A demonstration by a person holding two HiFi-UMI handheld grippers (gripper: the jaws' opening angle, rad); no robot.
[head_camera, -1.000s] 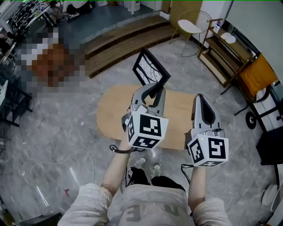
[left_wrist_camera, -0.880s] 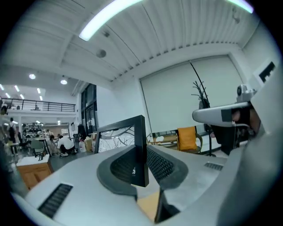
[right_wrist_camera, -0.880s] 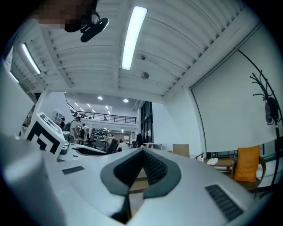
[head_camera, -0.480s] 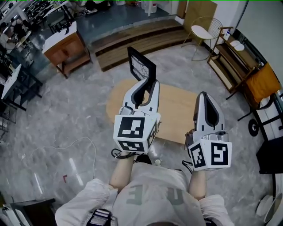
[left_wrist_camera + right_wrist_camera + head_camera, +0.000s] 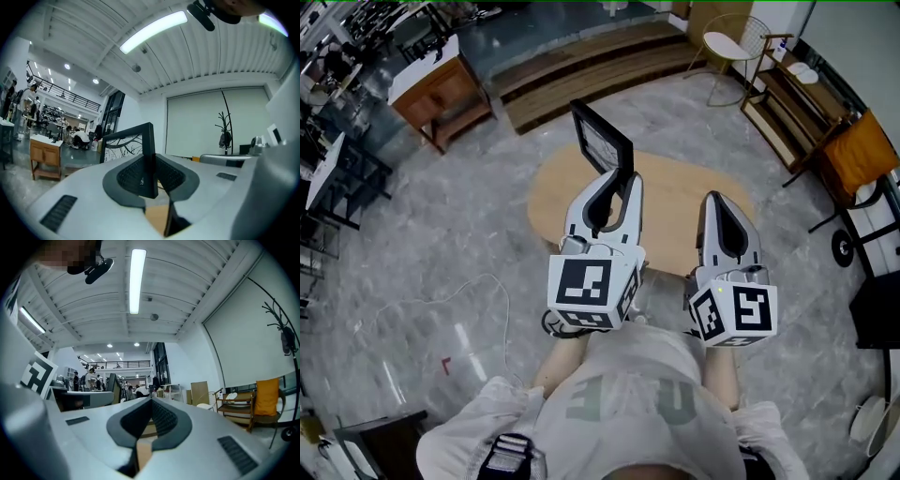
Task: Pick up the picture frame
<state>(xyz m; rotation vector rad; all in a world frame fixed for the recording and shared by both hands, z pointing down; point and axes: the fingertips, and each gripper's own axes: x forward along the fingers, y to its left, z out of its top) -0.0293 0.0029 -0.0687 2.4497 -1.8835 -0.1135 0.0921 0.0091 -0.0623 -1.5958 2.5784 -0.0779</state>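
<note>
One picture frame [image 5: 602,141], black-edged, upright, lifted clear above the tabletop [image 5: 675,202]. Left gripper [image 5: 622,180]: fingers narrowly parted, clamped on one frame edge. Right gripper [image 5: 713,200]: fingers closed together, empty, over the tabletop. Pick-up judged complete; nothing evidently remains.

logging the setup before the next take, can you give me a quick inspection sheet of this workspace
surface: oval wooden table, light top
job's things: picture frame, black, held off the table by one edge
clutter: nothing seen on the table
grippers: left gripper shut on the frame's edge; right gripper shut, empty
cables: white cable loose on the floor, at the person's left
surroundings: wooden steps, wooden cabinet, chair
</note>
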